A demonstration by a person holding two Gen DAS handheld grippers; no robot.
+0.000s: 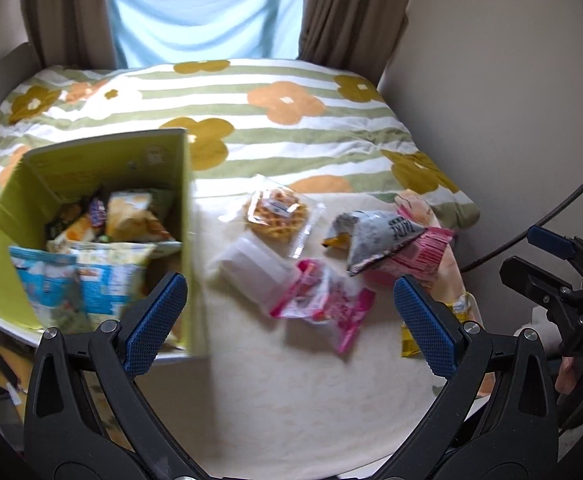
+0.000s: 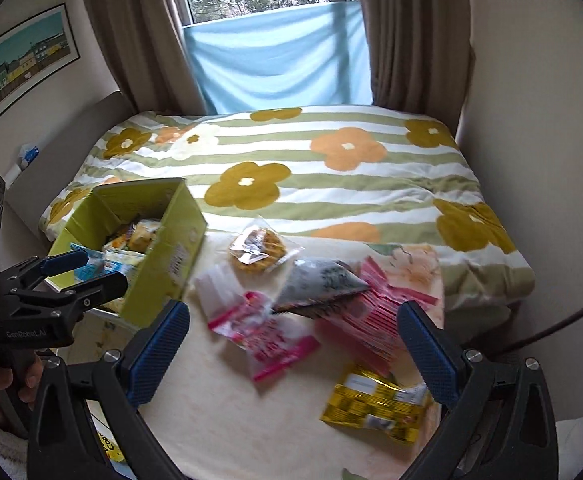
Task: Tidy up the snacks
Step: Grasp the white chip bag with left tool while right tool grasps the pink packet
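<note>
hovering both grippers with jaws spread and empty, left gripper [image 1: 289, 320] beside the green box [image 1: 185, 200] and right gripper [image 2: 293, 350] over loose packets on the cream blanket [image 2: 227, 420], we risk a slippery pinch: the pink packet [image 2: 269, 340] overlaps the grey pouch [image 2: 323, 280], so one could drag the other. only "genrobot.ai" on the left gripper's body reads clearly; packet labels blur.

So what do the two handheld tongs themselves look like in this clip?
Both tongs, left and right, are black plastic clamp frames with silver pivot screws and blue, diamond-textured finger pads. The left body carries white "GenRobot.AI" lettering. A dark cable curves behind the right one.
</note>
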